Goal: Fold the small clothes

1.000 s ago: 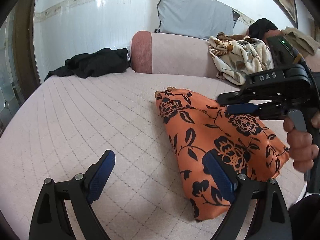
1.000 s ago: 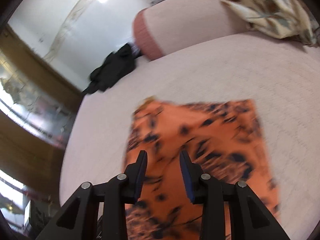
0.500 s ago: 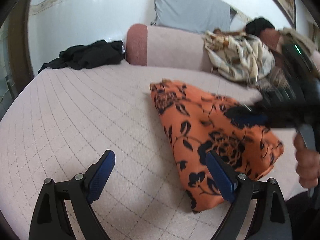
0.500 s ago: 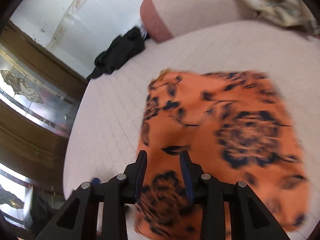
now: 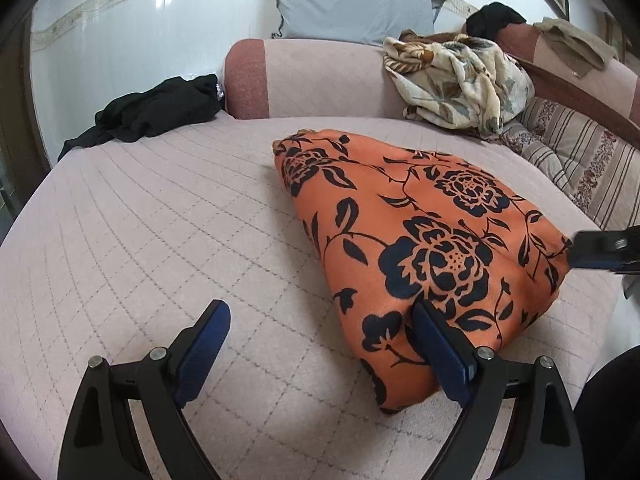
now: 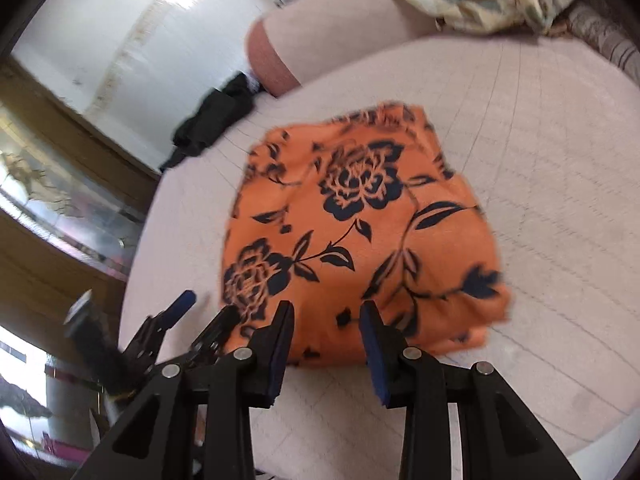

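While the orange cloth (image 5: 420,232) lies folded at 2 o'clock, both grippers (image 5: 320,344) (image 6: 326,332) hang empty, fingers apart, probably lining up another fold.

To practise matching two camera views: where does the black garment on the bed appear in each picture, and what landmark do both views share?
Left wrist view: the black garment lies upper left, at the bed's far edge.
Right wrist view: the black garment sits left of centre, in the upper half.
Shared landmark: the pink bolster end right beside it.
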